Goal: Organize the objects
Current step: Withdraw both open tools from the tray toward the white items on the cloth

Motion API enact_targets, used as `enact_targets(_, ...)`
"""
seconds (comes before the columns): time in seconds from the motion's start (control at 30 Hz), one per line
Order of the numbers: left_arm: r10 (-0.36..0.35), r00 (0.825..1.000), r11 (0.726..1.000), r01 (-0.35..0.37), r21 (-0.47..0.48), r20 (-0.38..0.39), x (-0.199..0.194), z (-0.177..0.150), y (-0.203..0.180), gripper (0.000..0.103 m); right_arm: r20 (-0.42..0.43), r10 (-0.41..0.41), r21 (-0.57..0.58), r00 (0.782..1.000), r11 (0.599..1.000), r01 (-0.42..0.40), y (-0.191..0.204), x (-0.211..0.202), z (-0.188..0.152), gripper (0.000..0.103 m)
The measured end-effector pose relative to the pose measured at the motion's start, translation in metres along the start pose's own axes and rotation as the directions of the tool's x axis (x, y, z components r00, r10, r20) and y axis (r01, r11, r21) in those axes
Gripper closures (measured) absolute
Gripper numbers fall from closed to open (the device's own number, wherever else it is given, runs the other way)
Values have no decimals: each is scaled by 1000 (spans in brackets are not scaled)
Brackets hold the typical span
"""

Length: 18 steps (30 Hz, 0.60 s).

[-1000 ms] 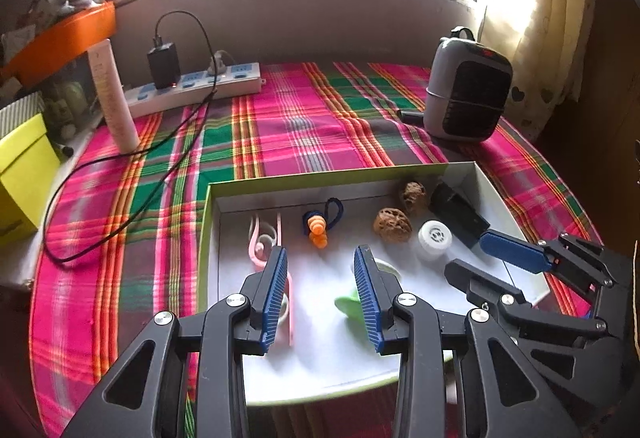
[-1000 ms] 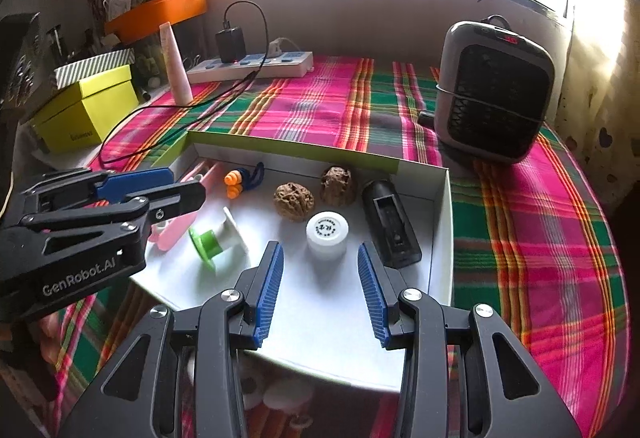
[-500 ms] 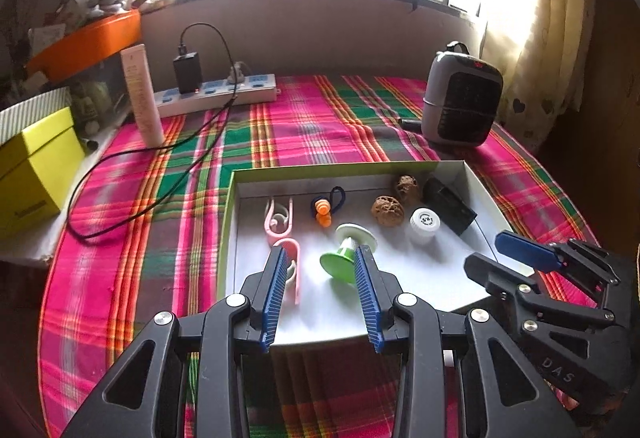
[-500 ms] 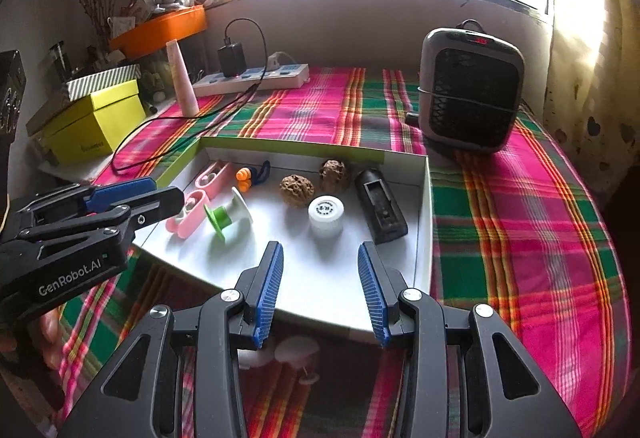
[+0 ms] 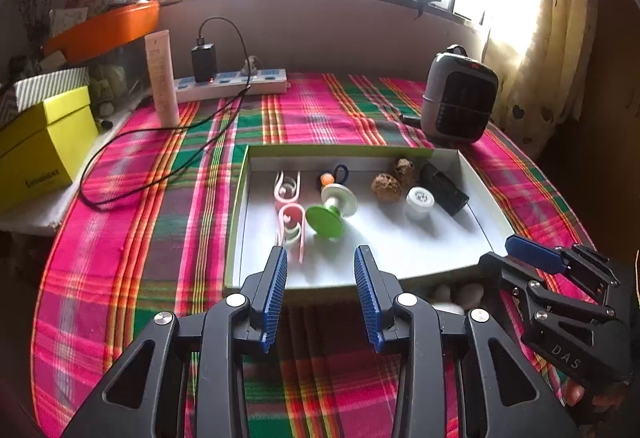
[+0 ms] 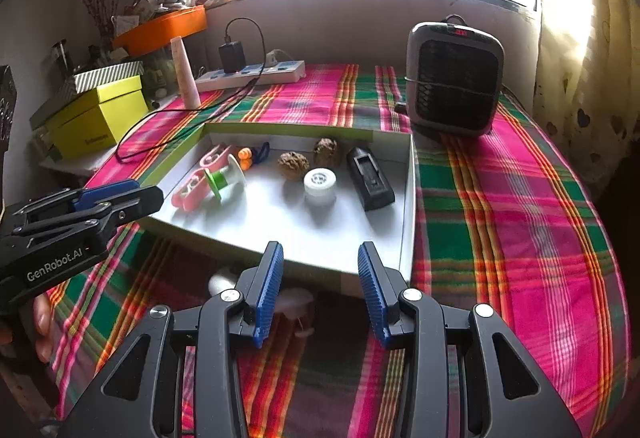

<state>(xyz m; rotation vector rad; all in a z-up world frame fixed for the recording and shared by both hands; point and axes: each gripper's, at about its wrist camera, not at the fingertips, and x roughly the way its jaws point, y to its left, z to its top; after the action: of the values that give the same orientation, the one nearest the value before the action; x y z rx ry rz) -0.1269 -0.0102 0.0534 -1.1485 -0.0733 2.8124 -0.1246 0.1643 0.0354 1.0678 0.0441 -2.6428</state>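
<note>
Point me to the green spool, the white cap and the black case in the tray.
green spool [image 5: 325, 222], left wrist view, on its green flange
white cap [image 6: 319, 179], right wrist view, on its top face
black case [image 6: 370, 179], right wrist view, on its upper face

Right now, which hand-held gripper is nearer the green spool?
Left. The left hand-held gripper sits just short of the green spool; the right hand-held gripper is farther, off toward the black case's side.

Your shallow white box [image 5: 486, 216] lies flat on the plaid cloth. Along its far wall, from the left corner, you have two pink clips [image 5: 289, 207] end to end, a green-and-white spool [image 5: 332, 210] on its side with orange earplugs on a blue cord [image 5: 334, 176] behind it, two walnuts [image 5: 394, 182] touching, a white cap [image 5: 419, 197] and a black case [image 5: 444, 188] by the right wall.
</note>
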Motion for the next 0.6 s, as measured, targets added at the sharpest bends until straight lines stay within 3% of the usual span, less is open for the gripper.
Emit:
enact_targets(0.2,-11,1000,1000,11,7,-23,-2,-15,-5,70,7,-2,4,1000,1000,2,-2,-8,-6,63)
enact_targets(0.4,-80,995,997,81,12,-58,1,-24,-14,70,6,2,15,1000,1000,-2,-3,-13,-16,63)
enact_targets(0.53,-137,987,991,137,-4,-79,4,-26,-19,56,-11,2,23,1000,1000,-2,-6,-12,-22,63)
enact_targets(0.6,-155,984,988,154,-15,-91,7,-25,-22,56,-16,3,31,1000,1000,-3,-8,-12,-25,63)
